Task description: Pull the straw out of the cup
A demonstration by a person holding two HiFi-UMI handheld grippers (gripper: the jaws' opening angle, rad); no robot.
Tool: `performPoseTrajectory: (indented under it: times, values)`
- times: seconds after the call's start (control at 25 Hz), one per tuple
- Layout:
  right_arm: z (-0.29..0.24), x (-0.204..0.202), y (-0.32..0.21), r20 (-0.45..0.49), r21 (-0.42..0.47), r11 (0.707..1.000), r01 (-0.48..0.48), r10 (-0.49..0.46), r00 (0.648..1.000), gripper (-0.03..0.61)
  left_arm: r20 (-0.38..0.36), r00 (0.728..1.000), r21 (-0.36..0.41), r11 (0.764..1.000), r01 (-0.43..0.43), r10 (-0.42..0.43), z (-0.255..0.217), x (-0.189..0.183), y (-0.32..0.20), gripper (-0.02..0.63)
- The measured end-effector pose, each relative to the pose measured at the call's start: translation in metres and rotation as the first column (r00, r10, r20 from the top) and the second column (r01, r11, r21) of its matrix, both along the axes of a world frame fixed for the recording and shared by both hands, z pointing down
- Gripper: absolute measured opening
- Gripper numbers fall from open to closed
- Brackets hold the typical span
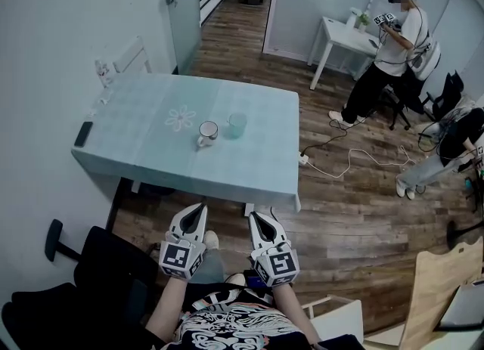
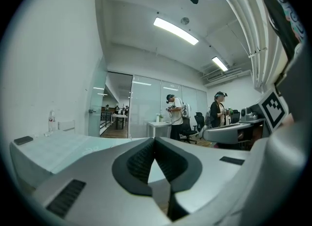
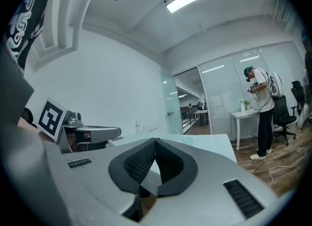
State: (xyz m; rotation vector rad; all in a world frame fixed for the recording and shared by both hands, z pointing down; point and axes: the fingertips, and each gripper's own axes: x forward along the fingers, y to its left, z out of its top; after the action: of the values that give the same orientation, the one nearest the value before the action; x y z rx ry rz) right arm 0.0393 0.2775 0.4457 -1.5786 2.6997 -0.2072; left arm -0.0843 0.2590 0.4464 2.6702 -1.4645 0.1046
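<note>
Pressing both pairs of jaws together on nothing, my left gripper (image 1: 195, 216) and right gripper (image 1: 261, 224) sit near my lap, short of the table (image 1: 151, 114). The cup (image 1: 237, 124) stands far off beside a mug (image 1: 207, 132). I cannot make out the straw. I judge the task not begun.

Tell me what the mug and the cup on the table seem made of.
Mug: probably glazed ceramic, opaque white with a handle. Cup: seemingly translucent plastic or tinted glass, pale green and faintly see-through; too small in the head view to settle.
</note>
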Motion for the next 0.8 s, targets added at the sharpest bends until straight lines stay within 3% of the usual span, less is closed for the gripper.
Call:
performPoseTrajectory:
  times: [0.2,0.6,0.8]
  values:
    - [-0.008,-0.007,-0.039,-0.01,0.024,1.0,-0.01,0.011,1.0,0.014,-0.013,1.0,0.027,0.999,-0.028,0.028,-0.01,0.001,-0.046,-0.009]
    - [-0.003,-0.025,-0.179,-0.013,-0.005,0.998,-0.059,0.058,0.998,0.014,-0.077,0.982,-0.014,0.985,-0.173,0.171,-0.003,-0.005,-0.17,-0.009]
    - [0.003,-0.032,-0.225,-0.046,-0.03,0.997,-0.066,0.065,0.997,0.014,-0.056,0.979,-0.03,0.979,-0.199,0.198,-0.001,-0.008,-0.222,-0.009]
